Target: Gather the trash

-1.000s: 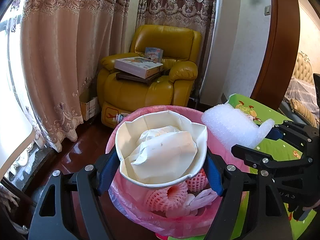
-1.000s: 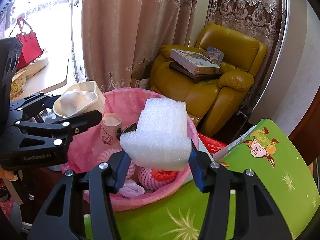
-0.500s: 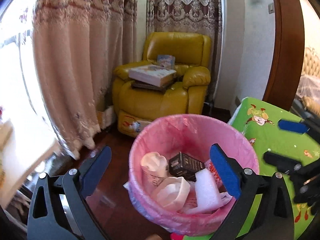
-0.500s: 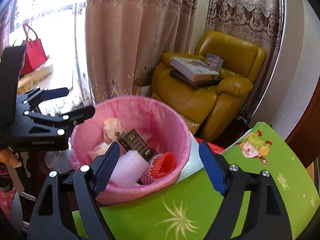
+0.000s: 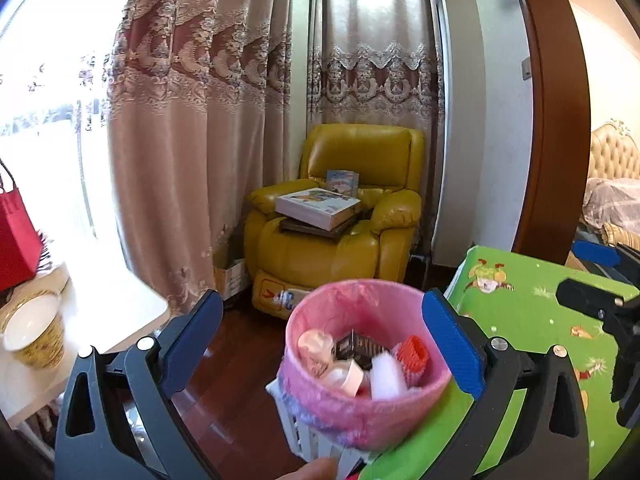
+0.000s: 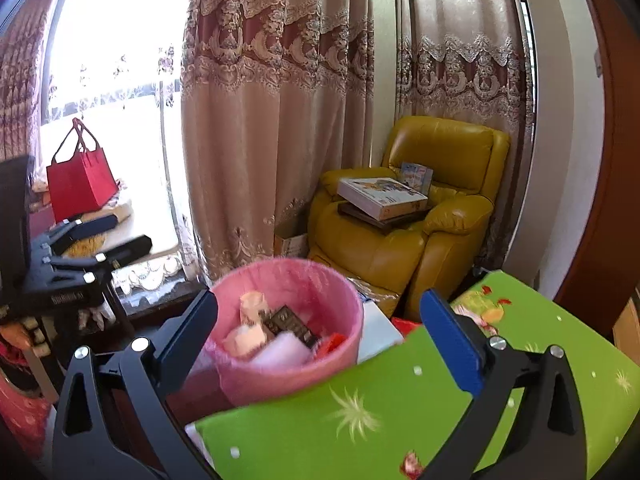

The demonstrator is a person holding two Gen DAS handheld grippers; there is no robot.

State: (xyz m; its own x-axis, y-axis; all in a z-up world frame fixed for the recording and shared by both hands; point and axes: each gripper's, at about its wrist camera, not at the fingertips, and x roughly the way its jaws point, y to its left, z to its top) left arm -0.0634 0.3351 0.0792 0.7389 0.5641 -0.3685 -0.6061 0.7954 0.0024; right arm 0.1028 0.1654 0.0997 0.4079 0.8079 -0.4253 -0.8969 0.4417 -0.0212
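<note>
The pink-lined trash bin (image 5: 360, 420) stands by a green cartoon-print board (image 5: 532, 320). Inside it lie a paper bowl (image 5: 348, 376), a white foam piece (image 5: 386, 374), a dark box (image 5: 356, 346), a paper cup (image 5: 314, 344) and red fruit netting (image 5: 414, 356). My left gripper (image 5: 320, 304) hangs above and back from the bin, its jaws opening with nothing between them. My right gripper (image 6: 320, 300) is likewise raised over the bin (image 6: 280, 380), jaws opening and empty. Each gripper shows in the other's view: the right gripper (image 5: 580, 276) and the left gripper (image 6: 132, 232).
A yellow armchair (image 5: 340, 248) piled with boxes stands behind the bin against long curtains (image 5: 192, 160). To the left are a white table with a gold-patterned bowl (image 5: 32, 336) and a red bag (image 6: 80, 180). A brown door frame (image 5: 556, 120) rises at right. The floor is dark wood.
Both grippers let go: the paper bowl and the white foam dropped into the bin. Both jaws spread wide, and both grippers rose and pulled back from the bin.
</note>
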